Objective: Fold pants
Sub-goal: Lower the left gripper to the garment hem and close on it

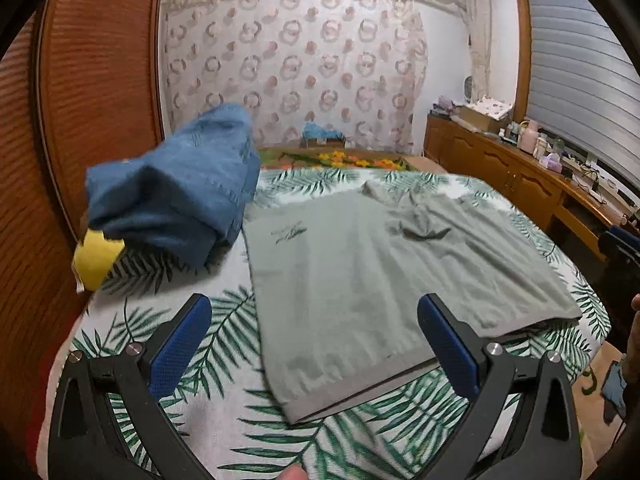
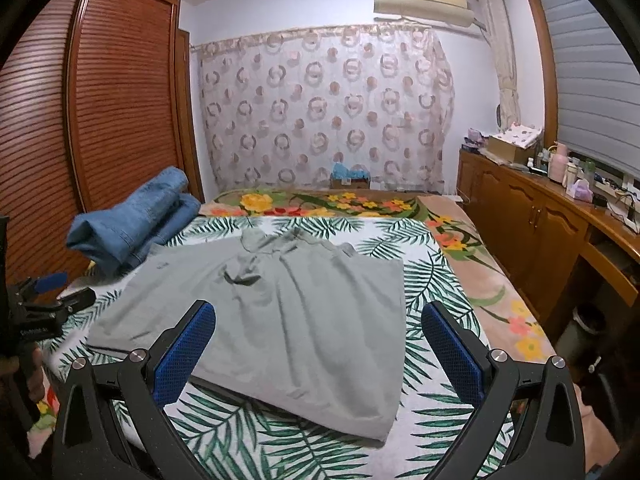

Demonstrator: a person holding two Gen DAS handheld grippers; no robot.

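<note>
Both tongs (image 1: 314, 342) (image 2: 318, 344) spread wide above grey garment's (image 1: 360, 272) near hem, jeans (image 1: 180, 200) bunched far left.

Blue denim pants (image 1: 180, 196), a plain grey-green garment (image 2: 288, 304) and a white bed sheet (image 2: 248, 444) printed with green palm leaves are shown.

A bed (image 2: 440, 280) with a palm-leaf sheet fills the room. Louvred wooden wardrobe (image 2: 120, 92) left, ring-patterned curtain (image 2: 320, 108) behind, cluttered sideboard (image 2: 532, 216) and blinds (image 2: 592, 76) right, air conditioner (image 2: 424, 0) above.
</note>
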